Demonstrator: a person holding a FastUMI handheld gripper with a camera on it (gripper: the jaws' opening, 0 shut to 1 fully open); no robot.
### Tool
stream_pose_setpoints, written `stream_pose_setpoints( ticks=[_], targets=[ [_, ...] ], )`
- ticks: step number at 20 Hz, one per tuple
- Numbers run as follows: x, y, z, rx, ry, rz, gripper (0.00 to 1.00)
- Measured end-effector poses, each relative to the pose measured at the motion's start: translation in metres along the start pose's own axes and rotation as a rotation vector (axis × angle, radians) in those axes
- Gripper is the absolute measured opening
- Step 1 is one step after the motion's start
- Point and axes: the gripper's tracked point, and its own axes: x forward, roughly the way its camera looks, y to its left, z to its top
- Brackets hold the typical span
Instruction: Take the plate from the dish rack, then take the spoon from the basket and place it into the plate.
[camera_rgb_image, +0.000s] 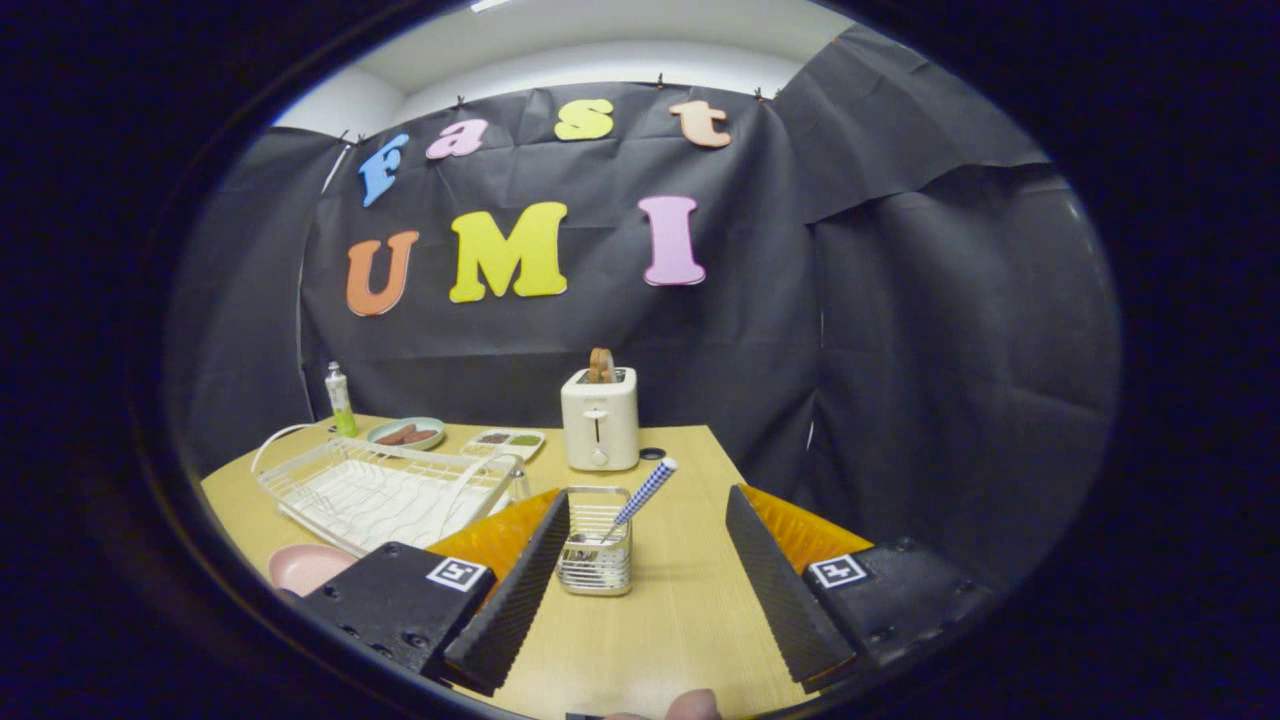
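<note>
On a pale wooden worktop (680, 610), the task stands about half done. The white wire dish rack (385, 487), off to the left of the jaws and beyond them, holds no plate, and a pink plate (303, 566) lies flat on the worktop just in front of the rack, close outside the left jaw and partly hidden by it; the first step appears finished. What is left is the spoon.

The gripper (640, 580) has its jaws spread wide and empty, pointing forward over the worktop. Just ahead, close inside the left jaw and nearly touching it, sits the small metal wire basket (595, 543), upright. The spoon (640, 495) stands in it, handle up and leaning to the right towards the gap between the jaws; the handle carries a fine blue-and-white check and ends in a rounded tip, while the bowl end is hidden down among the wires.

Beyond the basket stands a cream toaster (599, 420) with a slice of bread poking up. Further left at the back are a green plate (406, 433) with food, a small divided tray (505, 441) and a slim bottle (340, 398).
</note>
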Motion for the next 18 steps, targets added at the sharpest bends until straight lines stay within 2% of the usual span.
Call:
stream_pose_setpoints(
  ticks=[6,8,9,12,15,17,18],
  targets=[
    [0.072,0.0,-0.014,0.097,0.068,0.075,0.99],
    [0.088,-0.002,-0.018,0.144,0.096,0.089,0.94],
    [0.096,-0.004,-0.021,0.144,0.105,0.092,0.86],
    [0.1,0.0,-0.014,0.16,0.097,0.112,0.75],
    [0.1,0.002,-0.013,0.15,0.106,0.105,0.44],
    [0.095,0.009,-0.009,0.153,0.113,0.12,0.31],
    [0.095,0.013,-0.009,0.156,0.12,0.123,0.28]
  ],
)
